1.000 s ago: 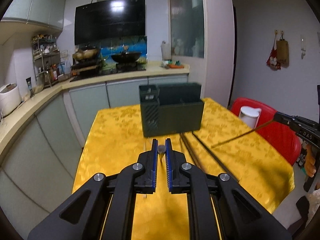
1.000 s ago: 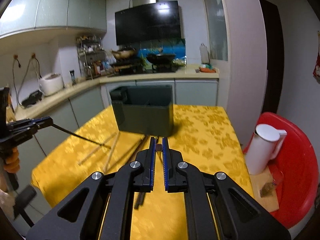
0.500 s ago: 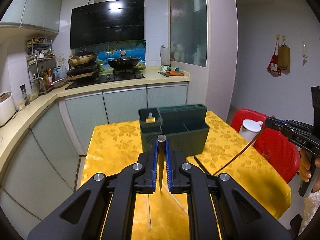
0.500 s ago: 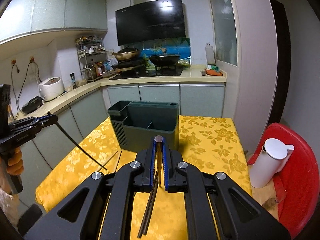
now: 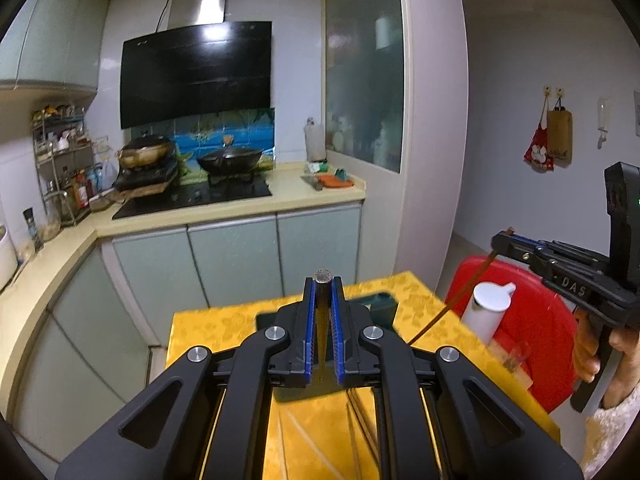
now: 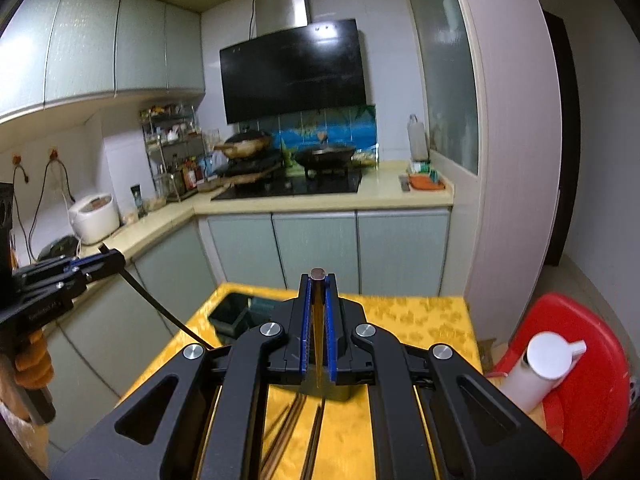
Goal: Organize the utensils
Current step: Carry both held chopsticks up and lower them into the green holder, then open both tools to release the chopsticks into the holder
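Note:
My left gripper point(image 5: 322, 284) is shut on a dark chopstick point(image 5: 322, 312) that hangs down between its blue pads, high above the table. My right gripper point(image 6: 318, 280) is shut on another chopstick point(image 6: 318, 340) the same way. Each gripper shows in the other's view, the right one point(image 5: 500, 242) and the left one point(image 6: 112, 258), with its chopstick slanting down toward the table. The dark green utensil holder point(image 6: 236, 314) stands on the yellow tablecloth point(image 6: 416, 320), mostly hidden behind the fingers; one corner of it shows in the left wrist view point(image 5: 384, 302). Several chopsticks point(image 6: 288, 428) lie on the cloth in front of it.
A white jug point(image 6: 544, 368) stands on a red stool point(image 6: 592, 400) right of the table. Kitchen counter with stove and pans point(image 6: 320, 184) runs behind the table. A rice cooker point(image 6: 94, 218) sits on the left counter.
Both grippers have risen well above the table, each lifting its chopstick from lying on the cloth to hanging steeply. The holder now sits low in both views.

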{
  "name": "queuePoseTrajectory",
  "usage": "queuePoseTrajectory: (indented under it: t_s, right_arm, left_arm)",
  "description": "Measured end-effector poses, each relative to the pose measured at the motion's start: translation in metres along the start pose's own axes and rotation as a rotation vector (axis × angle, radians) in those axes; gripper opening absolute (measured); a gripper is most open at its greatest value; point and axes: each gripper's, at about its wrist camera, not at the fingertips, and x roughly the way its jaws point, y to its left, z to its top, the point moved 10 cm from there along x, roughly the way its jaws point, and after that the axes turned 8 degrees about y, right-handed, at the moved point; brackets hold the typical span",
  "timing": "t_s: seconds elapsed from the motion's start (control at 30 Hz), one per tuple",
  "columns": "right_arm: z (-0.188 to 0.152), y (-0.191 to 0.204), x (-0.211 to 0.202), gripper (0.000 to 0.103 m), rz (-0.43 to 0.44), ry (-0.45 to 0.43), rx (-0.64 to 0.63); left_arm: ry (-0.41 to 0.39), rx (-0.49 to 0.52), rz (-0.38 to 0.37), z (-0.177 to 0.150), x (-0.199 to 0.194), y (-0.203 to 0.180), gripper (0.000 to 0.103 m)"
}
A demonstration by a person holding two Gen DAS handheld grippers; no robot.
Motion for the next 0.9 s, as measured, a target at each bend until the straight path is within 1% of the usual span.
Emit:
queuePoseTrajectory:
  t_s: [0.1, 0.27, 0.4, 0.57, 0.7, 0.77, 0.8, 0.83, 0.87, 0.9]
  right_arm:
    - [0.011, 0.002, 0.013, 0.007, -0.015, 0.002, -0.008]
    - [0.011, 0.004, 0.038, 0.007, -0.056, 0.029, -0.034]
    - [-0.002, 0.004, 0.064, 0.007, -0.069, 0.088, -0.040]
    - [-0.021, 0.007, 0.087, 0.007, -0.080, 0.142, -0.056]
    - [-0.029, 0.009, 0.099, 0.007, -0.075, 0.157, -0.043]
    - [-0.031, 0.010, 0.103, 0.008, -0.072, 0.165, -0.047]
    - [-0.032, 0.011, 0.102, 0.010, -0.073, 0.163, -0.048]
    - [-0.032, 0.011, 0.101, 0.017, -0.074, 0.160, -0.049]
    - [-0.032, 0.011, 0.099, 0.025, -0.077, 0.156, -0.048]
    - [-0.030, 0.010, 0.096, 0.048, -0.088, 0.140, -0.041]
  left_arm:
    - [0.004, -0.012, -0.002, 0.016, 0.016, -0.003, 0.007]
    - [0.032, -0.019, 0.029, 0.024, 0.053, -0.005, 0.007]
    - [0.082, -0.035, 0.043, 0.008, 0.087, -0.001, 0.007]
    - [0.138, -0.048, 0.051, -0.017, 0.116, 0.004, 0.007]
    - [0.153, -0.049, 0.064, -0.029, 0.125, 0.007, 0.007]
    - [0.145, -0.044, 0.072, -0.031, 0.124, 0.009, 0.007]
    - [0.145, -0.040, 0.072, -0.032, 0.124, 0.009, 0.008]
    - [0.145, -0.037, 0.068, -0.033, 0.123, 0.009, 0.011]
    - [0.144, -0.037, 0.064, -0.035, 0.121, 0.010, 0.022]
    - [0.134, -0.042, 0.065, -0.035, 0.118, 0.013, 0.031]
